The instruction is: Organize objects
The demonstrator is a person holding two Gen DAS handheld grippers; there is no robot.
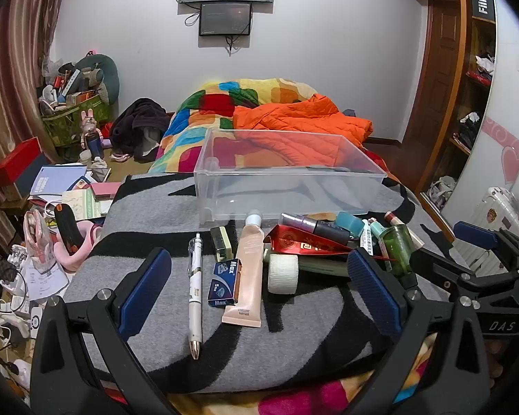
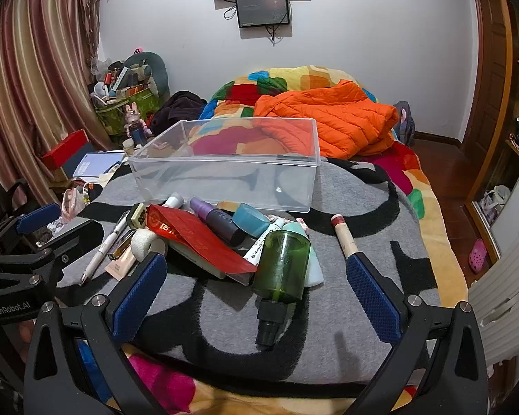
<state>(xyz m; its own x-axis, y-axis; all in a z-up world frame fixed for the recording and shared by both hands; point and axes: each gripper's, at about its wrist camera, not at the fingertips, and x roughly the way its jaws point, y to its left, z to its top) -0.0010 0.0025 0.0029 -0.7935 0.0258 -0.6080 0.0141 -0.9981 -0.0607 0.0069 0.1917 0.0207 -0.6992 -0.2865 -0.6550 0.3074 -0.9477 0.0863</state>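
A clear plastic bin [image 1: 287,186] [image 2: 225,173] stands empty on a grey and black blanket [image 1: 155,214] on the bed. In front of it lie small items: a white pen [image 1: 195,290], a blue Max box [image 1: 223,283], a peach tube [image 1: 247,266], a white tape roll [image 1: 283,273], a red envelope [image 2: 193,238], a purple bottle [image 2: 218,219], a green spray bottle [image 2: 280,269] and a tan stick [image 2: 344,237]. My left gripper [image 1: 259,290] is open above the pen, box and tube. My right gripper [image 2: 256,294] is open around the green spray bottle. Neither holds anything.
An orange jacket [image 2: 328,121] and a colourful quilt [image 1: 207,110] lie behind the bin. Books and clutter [image 1: 62,186] crowd the floor at the left. A wardrobe and shelves [image 1: 474,103] stand at the right. The blanket's near edge is just under both grippers.
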